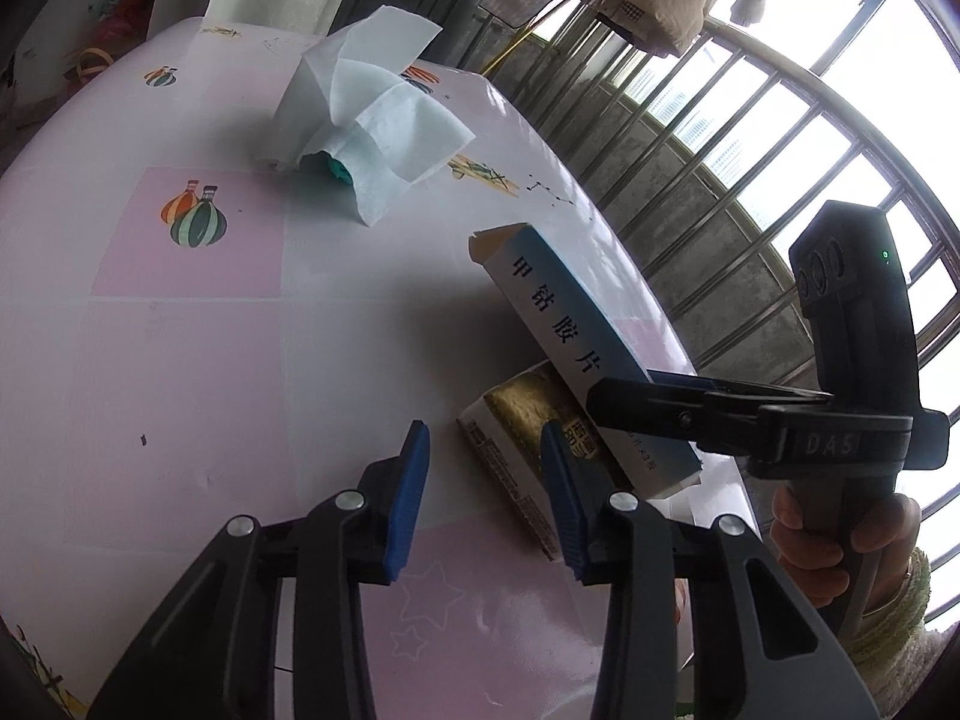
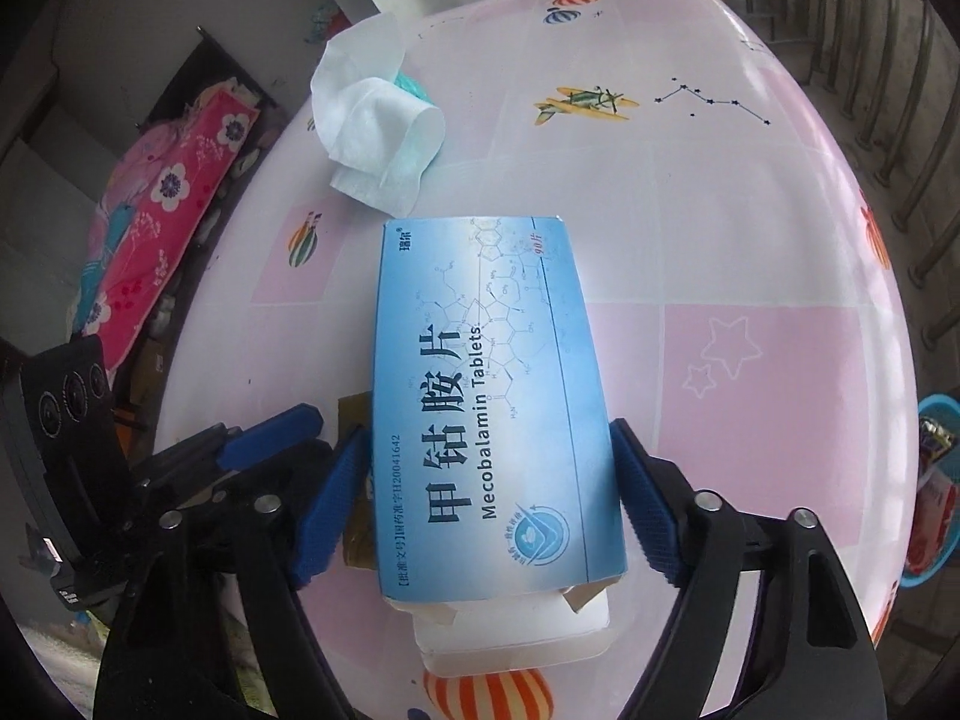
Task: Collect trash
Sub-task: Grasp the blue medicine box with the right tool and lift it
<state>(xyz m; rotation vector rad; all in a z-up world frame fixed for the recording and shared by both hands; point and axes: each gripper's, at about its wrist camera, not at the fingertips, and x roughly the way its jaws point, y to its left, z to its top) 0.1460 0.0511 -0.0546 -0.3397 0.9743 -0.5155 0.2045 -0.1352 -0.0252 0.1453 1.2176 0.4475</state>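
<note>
My right gripper (image 2: 489, 498) is shut on a blue and white medicine box (image 2: 486, 396), holding it above the table by its long sides. The box (image 1: 564, 342) and the right gripper (image 1: 612, 402) also show in the left wrist view, lifted at an angle. Under it lies a gold and white packet (image 1: 516, 420), partly hidden, just ahead of my open, empty left gripper (image 1: 483, 486). A crumpled white tissue (image 1: 372, 120) covers something teal at the far side; it also shows in the right wrist view (image 2: 378, 138).
The round table (image 1: 180, 390) has a pink and white patterned cover. A metal railing (image 1: 750, 138) runs past its right edge. A blue bin (image 2: 936, 492) with wrappers stands at the right, beside the table. Pink floral fabric (image 2: 174, 210) lies left of the table.
</note>
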